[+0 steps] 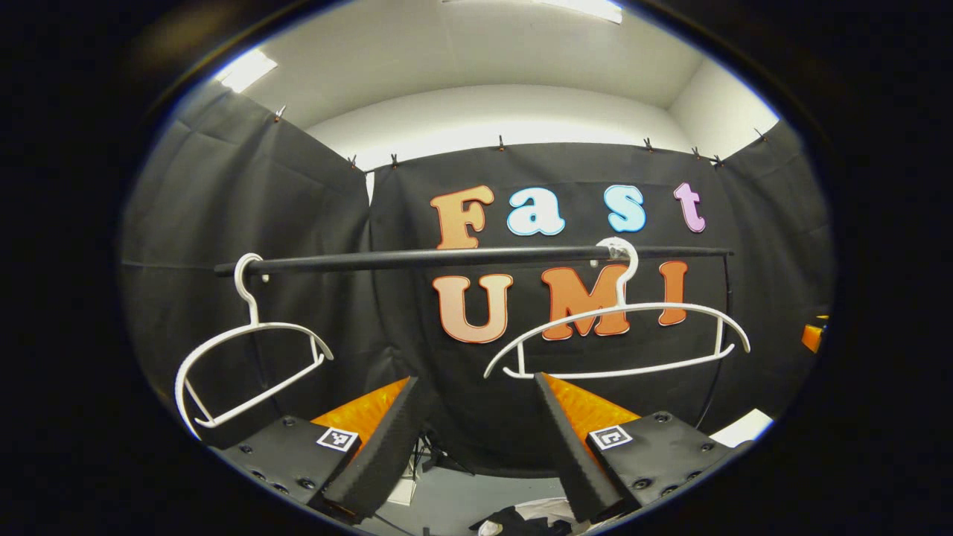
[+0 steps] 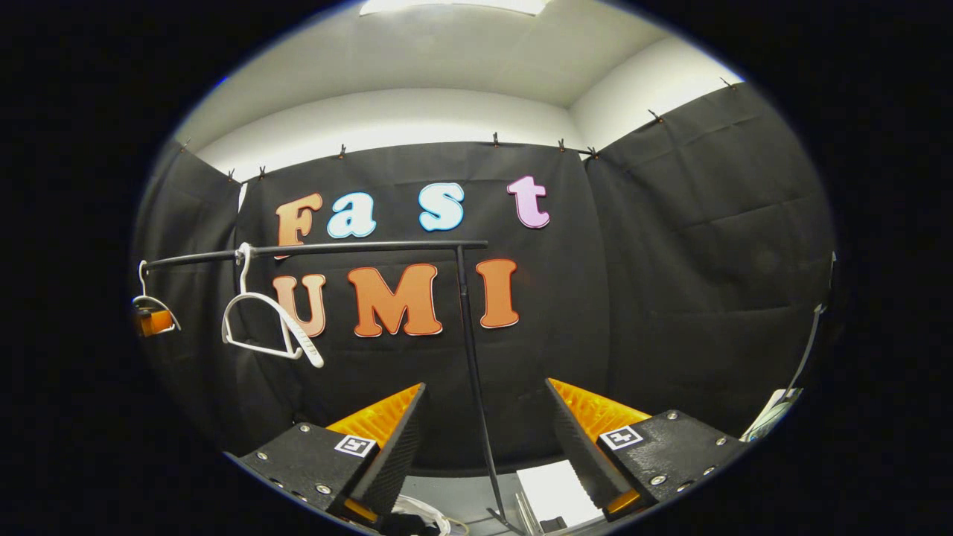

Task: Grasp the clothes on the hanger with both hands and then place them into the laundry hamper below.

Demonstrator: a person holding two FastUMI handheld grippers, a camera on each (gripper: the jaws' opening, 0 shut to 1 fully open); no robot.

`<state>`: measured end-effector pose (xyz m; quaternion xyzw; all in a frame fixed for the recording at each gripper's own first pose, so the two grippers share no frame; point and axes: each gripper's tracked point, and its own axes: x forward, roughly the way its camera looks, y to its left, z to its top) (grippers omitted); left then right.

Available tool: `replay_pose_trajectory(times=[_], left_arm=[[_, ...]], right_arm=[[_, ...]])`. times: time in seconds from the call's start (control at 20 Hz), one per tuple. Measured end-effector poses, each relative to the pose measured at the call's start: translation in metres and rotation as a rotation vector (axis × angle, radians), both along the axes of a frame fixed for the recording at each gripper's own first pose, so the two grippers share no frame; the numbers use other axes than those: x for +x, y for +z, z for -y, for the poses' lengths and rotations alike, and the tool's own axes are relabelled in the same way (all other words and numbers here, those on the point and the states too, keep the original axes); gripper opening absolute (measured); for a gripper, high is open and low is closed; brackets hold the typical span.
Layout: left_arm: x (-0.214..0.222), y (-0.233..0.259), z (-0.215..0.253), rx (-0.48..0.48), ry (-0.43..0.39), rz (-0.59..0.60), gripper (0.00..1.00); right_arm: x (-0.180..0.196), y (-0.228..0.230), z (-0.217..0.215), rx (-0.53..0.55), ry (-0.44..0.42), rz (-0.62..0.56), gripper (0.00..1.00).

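Holding both pairs of jaws spread with nothing between them, I am facing the rail [image 1: 476, 258] with my left gripper [image 1: 476, 447] and my right gripper [image 2: 484, 439] raised toward it. Two white hangers are dangling from that rail, and both are bare: the near hanger [image 1: 618, 335] is hanging almost square to my left gripper view, while the far hanger [image 1: 246, 357] is turned partly edge-on toward the rail's left end. Judging by that, the clothes are already off the hangers, so the grasping part of the task is looking finished.

Down at the bottom edge of my left gripper view, between my fingers, I am seeing a dark heap with a pale patch, which is probably the clothes [image 1: 521, 521] lying low beneath the rail. I cannot tell whether they are sitting inside the laundry hamper or merely on the floor, because the hamper's rim is cut off there and I am making out no wall of it.

In my right gripper view the rail's upright post [image 2: 473, 372] is running down between my fingers, and pale shapes near its foot are too cropped to name. If the heap is indeed in the hamper, nothing is left for me but to draw back.
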<state>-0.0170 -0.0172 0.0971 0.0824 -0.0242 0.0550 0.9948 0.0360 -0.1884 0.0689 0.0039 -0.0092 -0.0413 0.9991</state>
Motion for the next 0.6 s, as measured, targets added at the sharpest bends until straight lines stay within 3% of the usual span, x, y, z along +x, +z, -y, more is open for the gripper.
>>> replay_pose_trajectory(times=[0.25,0.3,0.35,0.55,0.6], left_arm=[[-0.005,0.011,0.007,-0.046,0.050,0.039,0.94],[-0.006,0.012,0.012,-0.055,0.055,0.047,0.94],[-0.007,0.013,0.019,-0.068,0.051,0.054,0.94],[-0.019,0.015,0.041,-0.091,0.051,0.082,0.94],[-0.023,0.019,0.041,-0.087,0.074,0.099,0.97]], right_arm=[[0.013,0.008,0.013,0.010,0.013,0.005,1.00],[0.016,0.008,0.016,0.012,0.019,-0.002,0.94],[0.020,0.009,0.023,0.018,0.019,-0.011,0.94],[0.032,0.009,0.041,0.028,0.039,-0.023,0.94],[0.034,0.013,0.047,0.018,0.045,-0.015,1.00]])
